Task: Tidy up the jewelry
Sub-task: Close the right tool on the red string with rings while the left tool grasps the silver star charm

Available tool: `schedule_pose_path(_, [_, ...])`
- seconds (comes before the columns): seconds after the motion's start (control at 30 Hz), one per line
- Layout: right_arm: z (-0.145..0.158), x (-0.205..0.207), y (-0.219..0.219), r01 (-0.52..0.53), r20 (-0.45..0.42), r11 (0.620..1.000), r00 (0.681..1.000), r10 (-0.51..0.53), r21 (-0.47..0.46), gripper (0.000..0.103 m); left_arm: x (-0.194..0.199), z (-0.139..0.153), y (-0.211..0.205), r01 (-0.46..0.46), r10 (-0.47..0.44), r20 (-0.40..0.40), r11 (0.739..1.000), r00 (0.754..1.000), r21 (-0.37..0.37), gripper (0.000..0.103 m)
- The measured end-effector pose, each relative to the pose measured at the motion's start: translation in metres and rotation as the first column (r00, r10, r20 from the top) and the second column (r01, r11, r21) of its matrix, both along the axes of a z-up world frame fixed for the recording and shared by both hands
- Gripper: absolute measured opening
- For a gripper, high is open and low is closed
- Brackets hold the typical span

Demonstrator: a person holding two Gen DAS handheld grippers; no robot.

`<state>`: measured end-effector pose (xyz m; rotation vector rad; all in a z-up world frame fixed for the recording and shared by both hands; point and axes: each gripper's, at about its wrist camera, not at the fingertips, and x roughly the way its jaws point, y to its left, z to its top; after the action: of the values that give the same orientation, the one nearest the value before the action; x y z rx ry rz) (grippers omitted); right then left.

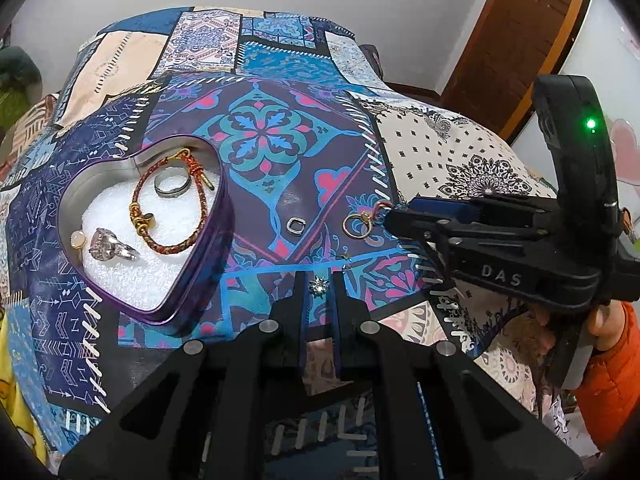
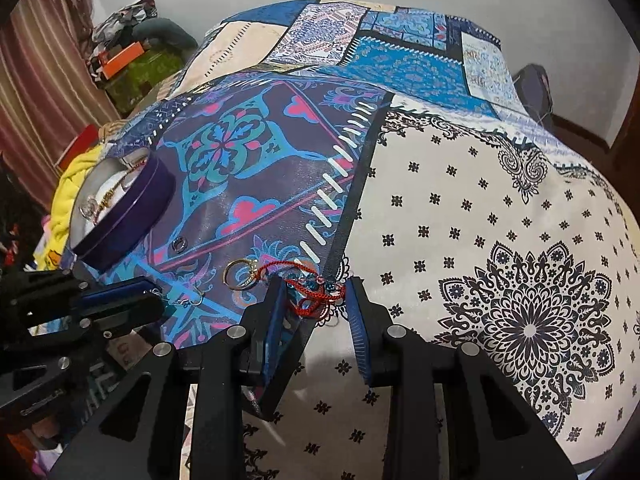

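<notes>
A purple heart-shaped tin (image 1: 208, 280) (image 2: 132, 220) with white foam holds a red braided bracelet (image 1: 168, 208), a silver band ring (image 1: 171, 186), a gem ring (image 1: 108, 246) and a pearl piece (image 1: 77, 239). On the patterned cloth lie a small silver square ring (image 1: 295, 225) (image 2: 179, 244), gold rings (image 1: 356, 225) (image 2: 238, 276) on a red cord bracelet (image 2: 316, 286), and a sparkly star earring (image 1: 319, 286). My left gripper (image 1: 319, 280) (image 2: 154, 294) is open around the earring. My right gripper (image 2: 316, 284) (image 1: 390, 216) is open around the red cord bracelet.
The patchwork cloth (image 2: 460, 220) covers the table. A wooden door frame (image 1: 508, 32) stands at the right. Boxes and clothes (image 2: 128, 52) pile at the far left, with a yellow fabric (image 2: 76, 184) beside the table.
</notes>
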<state>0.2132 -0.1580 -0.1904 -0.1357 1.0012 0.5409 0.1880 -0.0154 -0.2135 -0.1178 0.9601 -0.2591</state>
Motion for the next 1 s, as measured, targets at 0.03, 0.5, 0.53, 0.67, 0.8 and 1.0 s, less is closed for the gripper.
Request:
schedule_pose_path(0.03, [0.000,0.000,0.001,-0.002,0.007,1.000,1.000,0.002,-0.003,0.026,0.000,0.000,0.000,0.001,-0.001,0.001,1.000,1.000,0.000,0.008])
schedule_pose_path(0.5, [0.028,-0.015,-0.019,0.040,0.033,0.995,0.999,-0.043,0.092,0.004,-0.011,0.022,0.004,-0.022,0.022,0.040,1.000,0.999,-0.006,0.008])
schedule_pose_path(0.53, [0.032,-0.017,-0.023,0.044,0.039,0.994,0.998,-0.047,0.097,0.004,-0.012,0.025,0.005,-0.024,0.024,0.047,1.000,0.999,-0.006,0.008])
schedule_pose_path(0.67, [0.045,-0.027,-0.031,0.049,0.062,0.993,0.996,-0.056,0.104,0.004,-0.020,0.039,0.010,-0.038,0.038,0.080,0.999,0.996,-0.010,0.008])
schedule_pose_path(0.8, [0.051,-0.029,-0.029,0.034,0.095,0.997,0.995,-0.040,0.071,0.004,-0.026,0.050,0.014,-0.051,0.052,0.104,0.999,0.993,-0.011,0.008])
schedule_pose_path(1.0, [0.043,-0.025,-0.031,0.051,0.007,0.995,0.999,-0.052,0.081,0.024,-0.035,0.058,0.020,-0.065,0.066,0.118,0.998,0.991,-0.012,0.008])
